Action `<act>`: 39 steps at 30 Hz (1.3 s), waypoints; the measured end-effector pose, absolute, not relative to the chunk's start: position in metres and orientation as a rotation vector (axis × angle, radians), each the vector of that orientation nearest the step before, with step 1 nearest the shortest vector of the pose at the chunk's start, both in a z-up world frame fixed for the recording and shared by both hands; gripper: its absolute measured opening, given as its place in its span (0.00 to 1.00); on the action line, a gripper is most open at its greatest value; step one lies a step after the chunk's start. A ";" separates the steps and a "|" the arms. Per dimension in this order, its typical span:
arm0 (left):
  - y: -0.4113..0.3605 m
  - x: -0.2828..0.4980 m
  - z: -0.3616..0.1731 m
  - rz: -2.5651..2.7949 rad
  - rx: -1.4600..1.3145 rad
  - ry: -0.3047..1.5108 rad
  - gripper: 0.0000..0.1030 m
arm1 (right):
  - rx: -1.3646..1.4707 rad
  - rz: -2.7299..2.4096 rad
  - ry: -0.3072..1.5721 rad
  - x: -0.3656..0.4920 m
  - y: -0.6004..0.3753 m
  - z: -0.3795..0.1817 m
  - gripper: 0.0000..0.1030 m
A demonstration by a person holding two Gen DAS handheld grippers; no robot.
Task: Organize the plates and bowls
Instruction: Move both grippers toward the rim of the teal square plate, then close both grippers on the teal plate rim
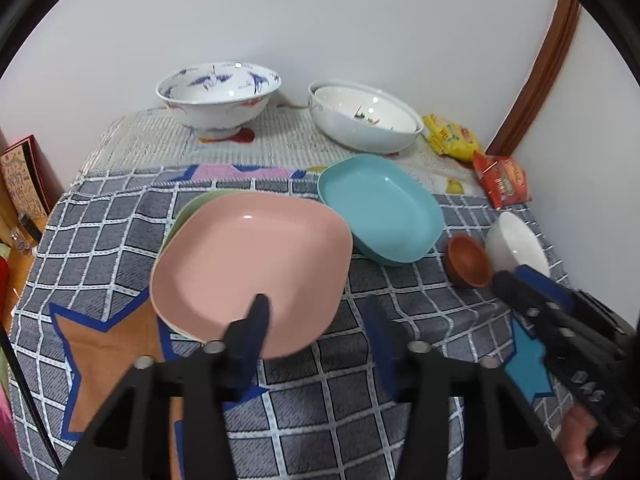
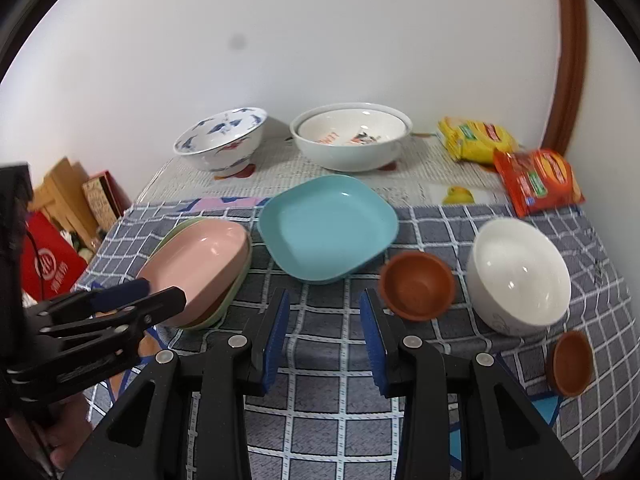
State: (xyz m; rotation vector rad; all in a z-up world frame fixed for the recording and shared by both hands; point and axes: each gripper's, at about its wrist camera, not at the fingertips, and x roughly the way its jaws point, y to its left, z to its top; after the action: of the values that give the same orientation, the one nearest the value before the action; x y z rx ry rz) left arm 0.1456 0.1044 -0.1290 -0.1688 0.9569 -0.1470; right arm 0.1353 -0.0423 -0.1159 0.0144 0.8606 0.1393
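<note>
A pink plate [image 1: 248,264] [image 2: 200,260] lies on top of a green plate [image 1: 188,208] [image 2: 176,232] at the left of the checked cloth. My left gripper [image 1: 316,300] [image 2: 160,292] stands open over its near corner: one finger above the plate's inside, the other off its edge. A blue plate [image 1: 380,208] [image 2: 328,228] sits beside the stack. My right gripper [image 2: 325,295] [image 1: 512,274] is open above bare cloth, in front of the blue plate and a small brown bowl [image 2: 418,284] [image 1: 468,258]. A white bowl [image 2: 520,272] [image 1: 516,244] stands to the right.
At the back stand a blue-patterned bowl [image 1: 218,96] [image 2: 220,140] and a large white bowl [image 1: 364,116] [image 2: 352,136] with another nested inside. A second brown bowl [image 2: 570,362] lies near the right edge. Yellow [image 2: 476,140] and red [image 2: 536,180] snack packs fill the back right corner. Boxes and a red bag [image 2: 52,268] sit off the table's left side.
</note>
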 end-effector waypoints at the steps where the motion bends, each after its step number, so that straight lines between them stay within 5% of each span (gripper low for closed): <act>1: 0.104 0.147 -0.132 -0.153 -0.172 0.966 0.34 | 0.023 0.139 0.864 0.136 -0.046 -0.117 0.35; 8: 0.098 0.164 -0.152 -0.150 -0.157 1.023 0.20 | 0.016 0.120 0.877 0.139 -0.057 -0.124 0.35; 14: 0.094 0.170 -0.155 -0.131 -0.127 1.046 0.20 | 0.022 0.132 0.885 0.143 -0.062 -0.128 0.35; 20: 0.091 0.180 -0.138 -0.131 -0.122 1.011 0.20 | 0.017 0.119 0.882 0.151 -0.066 -0.127 0.36; 29: 0.081 0.215 -0.107 -0.090 -0.024 0.942 0.33 | -0.017 0.086 0.790 0.186 -0.067 -0.101 0.45; 39: 0.065 0.255 -0.111 -0.045 0.050 0.896 0.34 | -0.001 0.061 0.788 0.241 -0.073 -0.109 0.44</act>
State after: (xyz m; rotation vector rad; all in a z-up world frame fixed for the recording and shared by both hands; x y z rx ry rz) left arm 0.2554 0.0649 -0.1106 0.0495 0.8960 -0.0445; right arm 0.2414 -0.0733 -0.1085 -0.0012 0.7879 0.0615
